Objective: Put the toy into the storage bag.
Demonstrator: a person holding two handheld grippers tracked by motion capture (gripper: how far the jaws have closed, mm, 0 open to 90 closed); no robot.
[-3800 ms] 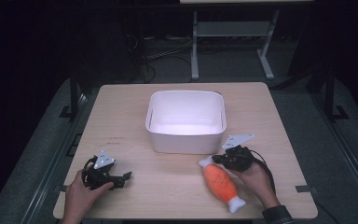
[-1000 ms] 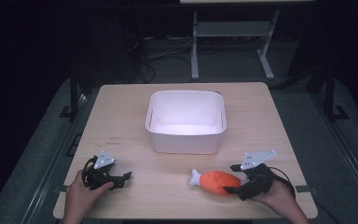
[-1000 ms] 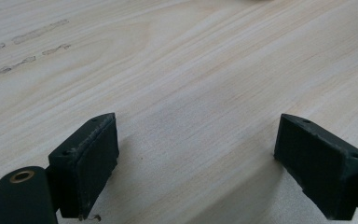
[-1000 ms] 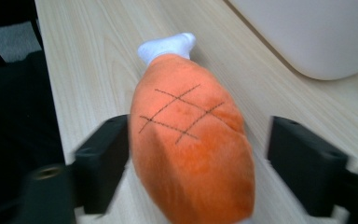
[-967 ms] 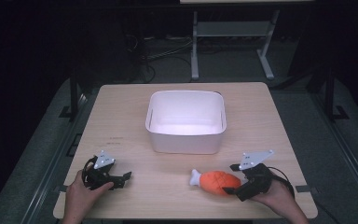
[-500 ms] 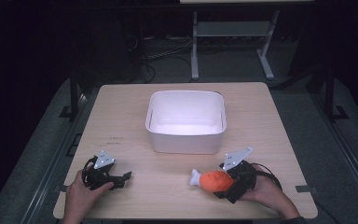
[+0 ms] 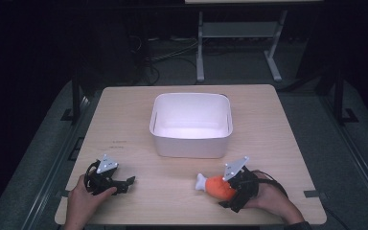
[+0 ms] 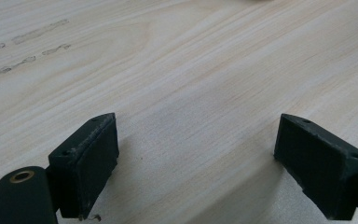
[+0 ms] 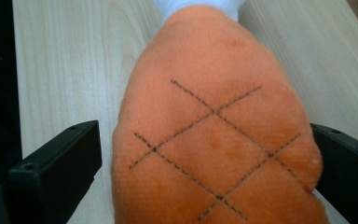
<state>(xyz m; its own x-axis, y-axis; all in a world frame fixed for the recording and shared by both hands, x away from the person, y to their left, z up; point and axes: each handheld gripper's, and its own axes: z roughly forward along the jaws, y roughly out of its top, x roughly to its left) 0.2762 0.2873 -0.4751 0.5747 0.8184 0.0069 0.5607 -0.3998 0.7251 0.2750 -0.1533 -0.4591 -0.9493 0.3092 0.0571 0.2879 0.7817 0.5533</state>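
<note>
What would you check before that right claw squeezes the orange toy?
1. Toy between the right gripper's jaws: ok.
2. Jaws open wide enough: ok, with a gap on one side; the other side looks near or touching.
3. Toy centred: cannot tell, it looks a bit off to one side.
4. Bin empty: ok.
5. Left gripper open on bare table, out of the way: ok.

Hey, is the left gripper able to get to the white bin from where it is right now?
Probably yes. The left gripper rests open near the table's front edge, and bare wood lies between it and the white bin. The orange plush toy sits off by the right gripper, out of that path.
</note>
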